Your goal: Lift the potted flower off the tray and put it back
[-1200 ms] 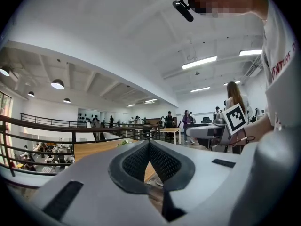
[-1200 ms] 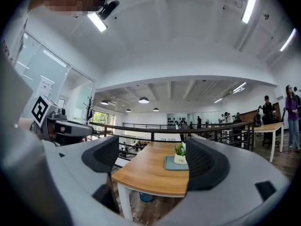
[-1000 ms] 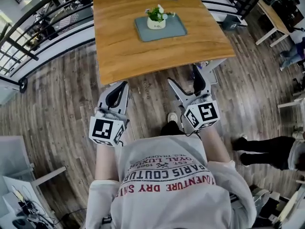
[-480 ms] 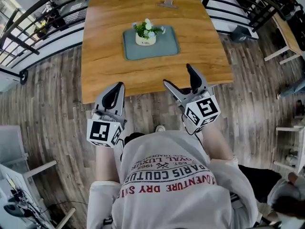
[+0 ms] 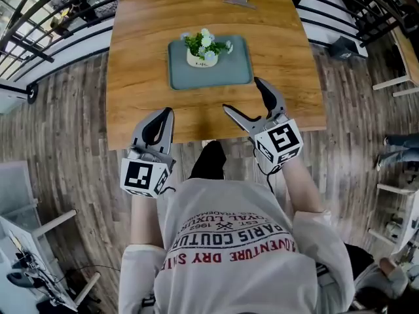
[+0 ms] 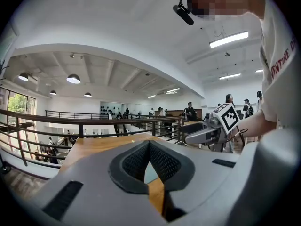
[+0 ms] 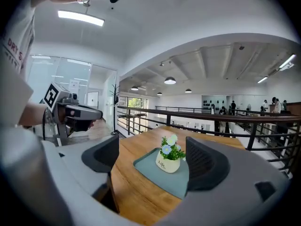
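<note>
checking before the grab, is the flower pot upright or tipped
Upright: the potted flower stands on the tray, blooms pointing up.
</note>
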Demonstrator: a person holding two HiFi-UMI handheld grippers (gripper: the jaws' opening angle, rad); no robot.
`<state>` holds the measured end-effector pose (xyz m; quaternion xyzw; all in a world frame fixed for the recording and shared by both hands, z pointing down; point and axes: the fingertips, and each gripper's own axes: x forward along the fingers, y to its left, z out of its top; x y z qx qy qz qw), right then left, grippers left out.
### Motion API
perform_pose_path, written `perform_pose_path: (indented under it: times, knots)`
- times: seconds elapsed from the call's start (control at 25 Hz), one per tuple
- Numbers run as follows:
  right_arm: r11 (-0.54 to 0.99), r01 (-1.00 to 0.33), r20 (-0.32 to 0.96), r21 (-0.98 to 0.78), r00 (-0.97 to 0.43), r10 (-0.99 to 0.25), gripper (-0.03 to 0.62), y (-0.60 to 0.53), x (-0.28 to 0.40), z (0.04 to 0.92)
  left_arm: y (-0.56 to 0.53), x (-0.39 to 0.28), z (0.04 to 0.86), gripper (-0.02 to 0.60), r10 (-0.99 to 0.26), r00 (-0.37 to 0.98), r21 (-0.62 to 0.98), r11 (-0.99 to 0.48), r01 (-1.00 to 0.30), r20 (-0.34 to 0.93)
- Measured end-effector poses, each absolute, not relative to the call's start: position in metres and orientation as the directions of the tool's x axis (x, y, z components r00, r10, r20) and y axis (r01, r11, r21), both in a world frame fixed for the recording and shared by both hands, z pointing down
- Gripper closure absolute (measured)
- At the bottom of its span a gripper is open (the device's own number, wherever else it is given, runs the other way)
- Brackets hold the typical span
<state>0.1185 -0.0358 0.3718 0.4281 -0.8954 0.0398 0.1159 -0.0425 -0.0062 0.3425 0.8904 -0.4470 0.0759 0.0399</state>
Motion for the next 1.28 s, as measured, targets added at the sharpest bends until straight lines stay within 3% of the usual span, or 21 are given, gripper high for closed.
perform_pose_path:
  times: [0.28,0.6,1.28]
  knots:
    - [0.677,-0.735,0.319,0.042,-0.632,-0.706,0.160,-0.115,0.112,0.397,-0.084,-0.040,0.358,0.569,-0.784,0.595,0.020,-0.602,-0.798,0.176]
    - [0.833,-0.550,0.468,0.061,-0.721,-0.511,0.137,-0.178,0.093,0.438,-0.156,-0.038,0.372,0.569,-0.784,0.587,0.024,-0.595,-0.803,0.200]
    - [0.951,-0.310,0.656,0.014,-0.715,-0.242,0.133,-0.217,0.085,0.539,-0.190,-0.018,0.413,0.569,-0.816,0.496,0.071,-0.499,-0.864,0.299]
